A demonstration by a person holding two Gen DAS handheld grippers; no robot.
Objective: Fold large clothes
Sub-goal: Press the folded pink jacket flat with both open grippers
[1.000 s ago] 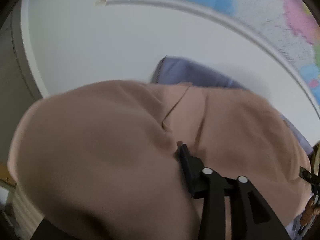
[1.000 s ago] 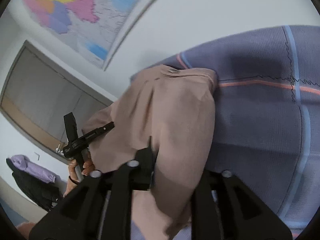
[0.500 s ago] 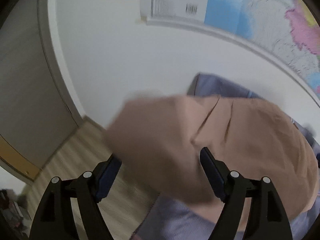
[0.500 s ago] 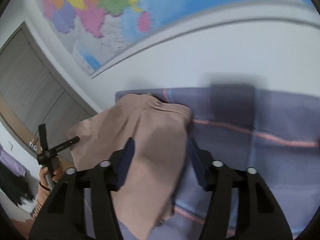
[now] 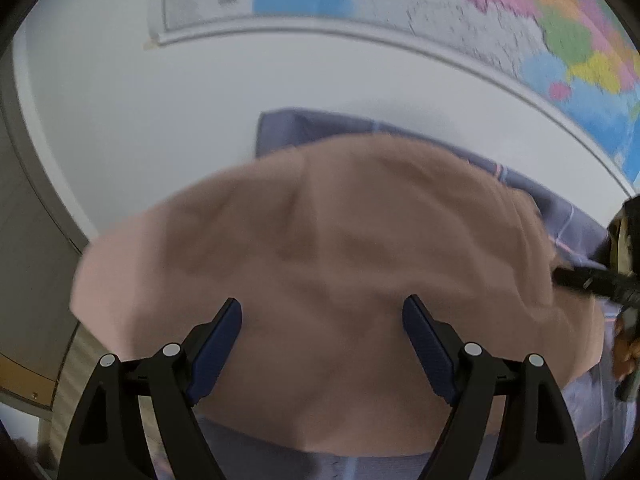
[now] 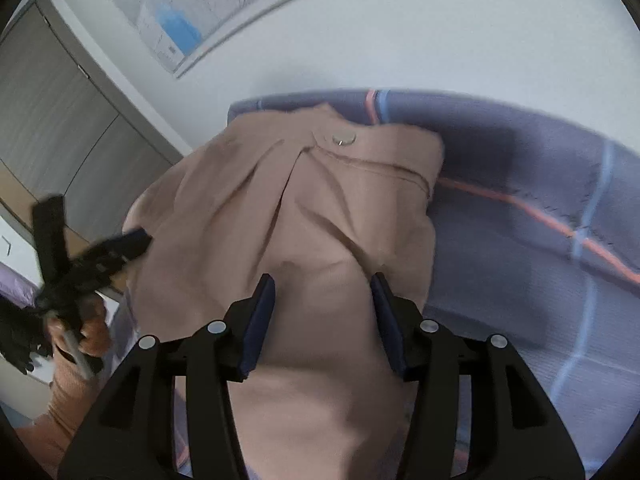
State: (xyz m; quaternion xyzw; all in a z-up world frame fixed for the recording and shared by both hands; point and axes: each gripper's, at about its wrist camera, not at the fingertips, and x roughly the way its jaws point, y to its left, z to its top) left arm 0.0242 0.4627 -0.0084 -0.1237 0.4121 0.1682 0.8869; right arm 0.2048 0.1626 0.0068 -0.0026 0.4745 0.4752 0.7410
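Note:
A tan garment (image 5: 320, 264) with a button at its waistband (image 6: 344, 138) lies folded on a purple checked cloth (image 6: 540, 208). My left gripper (image 5: 322, 312) is open and empty, held just above the garment's near part. My right gripper (image 6: 322, 288) is open and empty too, its blue-padded fingers (image 6: 262, 320) spread above the garment's near end. The right gripper shows at the right edge of the left wrist view (image 5: 592, 280). The left gripper shows at the left in the right wrist view (image 6: 92, 256).
The purple checked cloth (image 5: 560, 208) covers the surface against a white wall (image 5: 160, 120). A coloured map (image 5: 520, 12) hangs above. Grey cabinet doors (image 6: 52, 112) stand to the left, with wood flooring (image 5: 76, 364) below.
Both grippers have let go of the tan garment and opened. The garment has dropped and settled flat on the purple cloth, and both grippers have drawn back toward its near edge.

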